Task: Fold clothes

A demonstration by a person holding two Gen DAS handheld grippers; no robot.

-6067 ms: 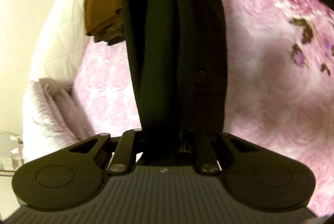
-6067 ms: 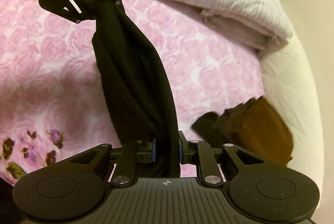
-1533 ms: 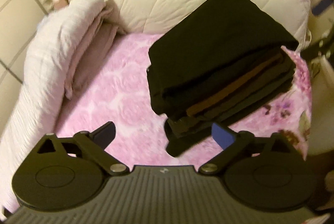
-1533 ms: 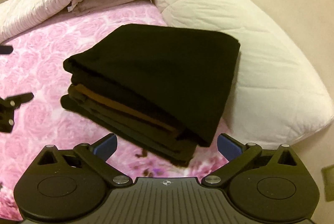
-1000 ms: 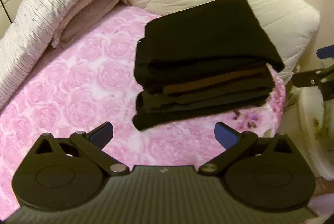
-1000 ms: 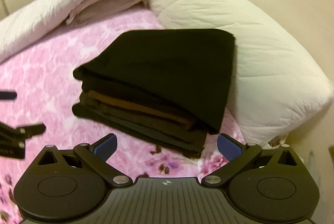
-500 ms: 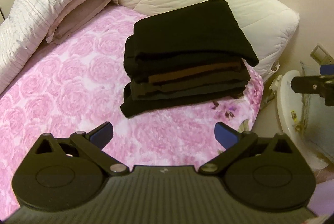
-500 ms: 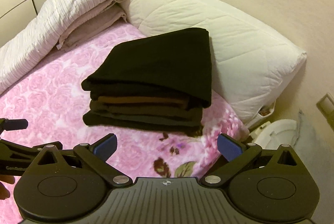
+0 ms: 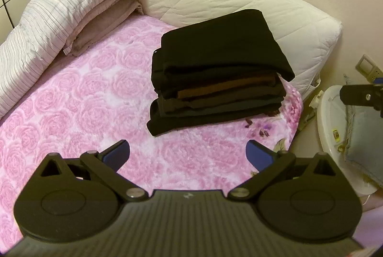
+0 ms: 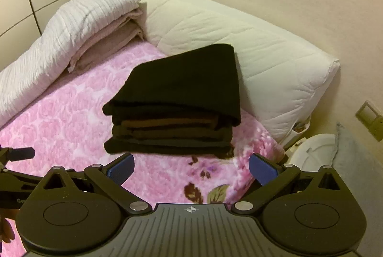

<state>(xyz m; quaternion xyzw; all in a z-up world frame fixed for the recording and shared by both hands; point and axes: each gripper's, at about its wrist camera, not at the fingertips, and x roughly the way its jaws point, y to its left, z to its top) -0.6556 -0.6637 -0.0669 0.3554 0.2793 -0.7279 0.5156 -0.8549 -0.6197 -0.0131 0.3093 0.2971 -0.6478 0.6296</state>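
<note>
Your left claw [image 9: 188,154] is spread wide with nothing between its blue pads [image 9: 116,153], and your right claw [image 10: 191,167] is just as wide and just as empty. Both hover above the pink rose-patterned blanket [image 9: 71,99] on the bed, short of the stack of folded clothes [image 9: 215,70], touching none of it. That stack sits on the blanket near the bed's corner, just beside the white quilted pillow [image 9: 215,5]; a black garment [image 10: 186,79] lies on top (its far edge hangs a little past the layers under it), with a brown garment [image 10: 167,123] sandwiched among darker ones below. To the left of the pillow lies a folded striped white duvet [image 9: 59,5] on a beige blanket [image 9: 105,19]. Off the bed's edge you can see a white basket [image 9: 328,118] with grey-blue cloth [image 9: 363,137] in it; your right claw's tip shows over it in the left view.
</note>
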